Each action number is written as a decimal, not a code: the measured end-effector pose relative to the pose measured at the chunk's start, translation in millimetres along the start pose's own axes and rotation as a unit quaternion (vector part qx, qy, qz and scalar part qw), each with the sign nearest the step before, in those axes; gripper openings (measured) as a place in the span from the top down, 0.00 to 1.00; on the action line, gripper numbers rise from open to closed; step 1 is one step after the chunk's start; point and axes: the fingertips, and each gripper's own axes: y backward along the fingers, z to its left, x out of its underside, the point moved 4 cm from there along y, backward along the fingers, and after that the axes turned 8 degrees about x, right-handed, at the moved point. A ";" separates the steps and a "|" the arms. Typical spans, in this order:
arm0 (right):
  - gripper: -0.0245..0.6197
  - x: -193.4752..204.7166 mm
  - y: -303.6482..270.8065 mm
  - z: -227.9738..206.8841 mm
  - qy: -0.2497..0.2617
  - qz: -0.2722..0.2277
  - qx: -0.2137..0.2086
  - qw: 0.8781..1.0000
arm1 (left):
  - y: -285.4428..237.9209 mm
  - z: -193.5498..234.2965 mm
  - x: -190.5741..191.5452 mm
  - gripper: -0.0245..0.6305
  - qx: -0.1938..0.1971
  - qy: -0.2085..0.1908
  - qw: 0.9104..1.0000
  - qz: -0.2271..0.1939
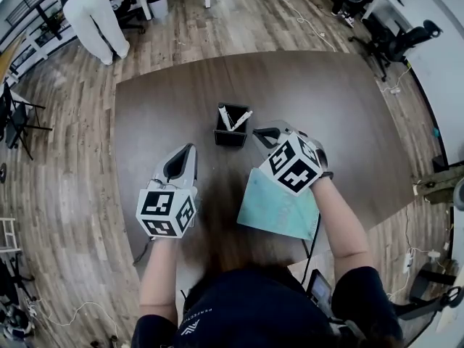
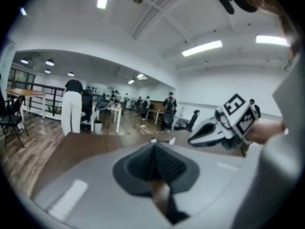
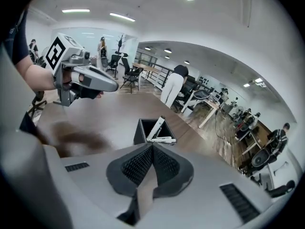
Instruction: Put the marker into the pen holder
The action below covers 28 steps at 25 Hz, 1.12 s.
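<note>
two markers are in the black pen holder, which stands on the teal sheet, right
Not quite: the black pen holder with its two markers stands on the brown table itself, not on the teal sheet; the head view shows it.

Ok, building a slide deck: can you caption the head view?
Both shut and empty, the left gripper and right gripper flank a black pen holder with two markers in it.

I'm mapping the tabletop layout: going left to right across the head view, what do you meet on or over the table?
left gripper → pen holder → right gripper. The teal sheet overlaps the right gripper, so it is left out.
</note>
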 end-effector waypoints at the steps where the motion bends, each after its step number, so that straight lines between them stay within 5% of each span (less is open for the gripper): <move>1: 0.96 1.1 2.2 0.6 -0.013 -0.004 0.010 1.000 | 0.6 -0.5 0.8 0.96 -0.001 -0.001 1.000 0.000; 7: 0.96 11.3 18.3 0.2 -0.109 -0.045 0.063 0.991 | 2.2 -6.5 3.2 0.95 -0.014 -0.022 1.000 0.008; 18: 0.96 25.4 43.6 6.2 -0.254 -0.115 0.127 0.952 | 10.6 -11.5 3.1 0.96 -0.022 -0.008 1.000 0.000; 28: 0.96 35.5 50.8 10.6 -0.322 -0.132 0.112 0.931 | 18.6 -13.1 3.7 0.95 -0.025 0.013 1.000 -0.007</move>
